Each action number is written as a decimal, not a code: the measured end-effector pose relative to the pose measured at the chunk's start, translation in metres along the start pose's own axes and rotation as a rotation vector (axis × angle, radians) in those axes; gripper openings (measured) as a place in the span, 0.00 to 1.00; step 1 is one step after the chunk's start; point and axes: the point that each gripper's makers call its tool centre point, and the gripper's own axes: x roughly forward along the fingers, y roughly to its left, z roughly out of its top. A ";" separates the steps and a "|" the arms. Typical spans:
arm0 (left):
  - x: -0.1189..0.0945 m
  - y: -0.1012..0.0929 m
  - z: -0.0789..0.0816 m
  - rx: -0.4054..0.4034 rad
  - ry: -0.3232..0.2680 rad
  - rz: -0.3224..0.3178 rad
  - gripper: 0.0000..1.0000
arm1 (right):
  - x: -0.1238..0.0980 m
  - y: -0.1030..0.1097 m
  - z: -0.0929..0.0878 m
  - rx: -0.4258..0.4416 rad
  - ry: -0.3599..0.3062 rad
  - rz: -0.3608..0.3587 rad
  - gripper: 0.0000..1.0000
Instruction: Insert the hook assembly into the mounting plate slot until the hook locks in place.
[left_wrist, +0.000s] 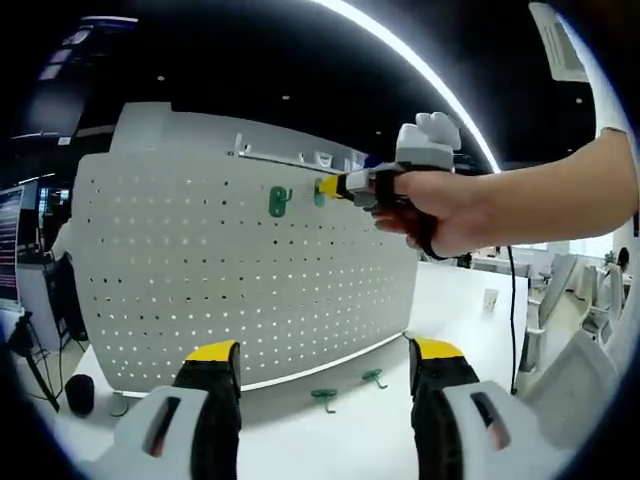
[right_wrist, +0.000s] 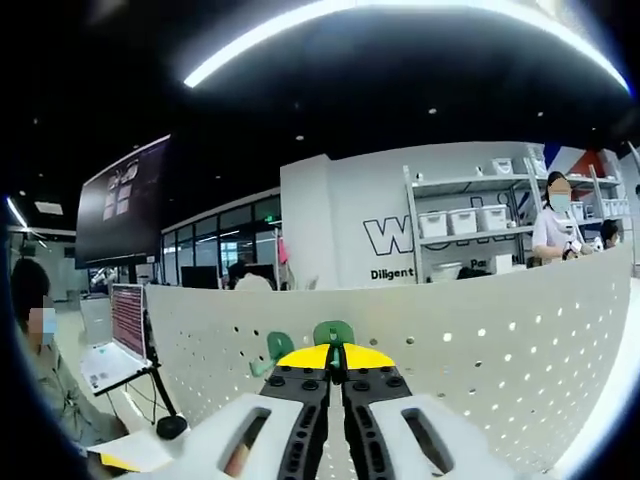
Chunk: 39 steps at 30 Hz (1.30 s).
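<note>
A white pegboard (left_wrist: 240, 270) stands upright on the white table. One green hook (left_wrist: 279, 201) hangs on its upper part. Beside it, the right gripper (left_wrist: 330, 186), held in a person's hand, is shut on a second green hook (left_wrist: 319, 191) pressed against the board. In the right gripper view the yellow-tipped jaws (right_wrist: 335, 353) are closed on that green hook (right_wrist: 333, 332) at the pegboard (right_wrist: 480, 340), with the hung hook (right_wrist: 279, 347) just left of it. My left gripper (left_wrist: 325, 360) is open, low before the board. Two loose green hooks (left_wrist: 324, 397) (left_wrist: 374, 377) lie on the table between its jaws.
A black round object (left_wrist: 80, 392) sits at the table's left. Shelves with white bins (right_wrist: 465, 220) and a person (right_wrist: 552, 225) stand behind the board. A laptop (right_wrist: 115, 340) and a seated person (right_wrist: 45, 380) are at the left.
</note>
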 end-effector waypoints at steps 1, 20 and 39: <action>0.000 0.000 0.000 -0.002 0.000 0.002 0.70 | 0.002 -0.001 -0.001 0.001 0.000 -0.006 0.01; 0.001 0.005 -0.003 -0.020 0.018 0.007 0.69 | 0.015 -0.003 -0.013 0.006 0.010 -0.022 0.01; 0.003 0.006 0.006 -0.043 -0.004 -0.004 0.68 | 0.019 -0.003 -0.018 0.090 -0.019 -0.190 0.03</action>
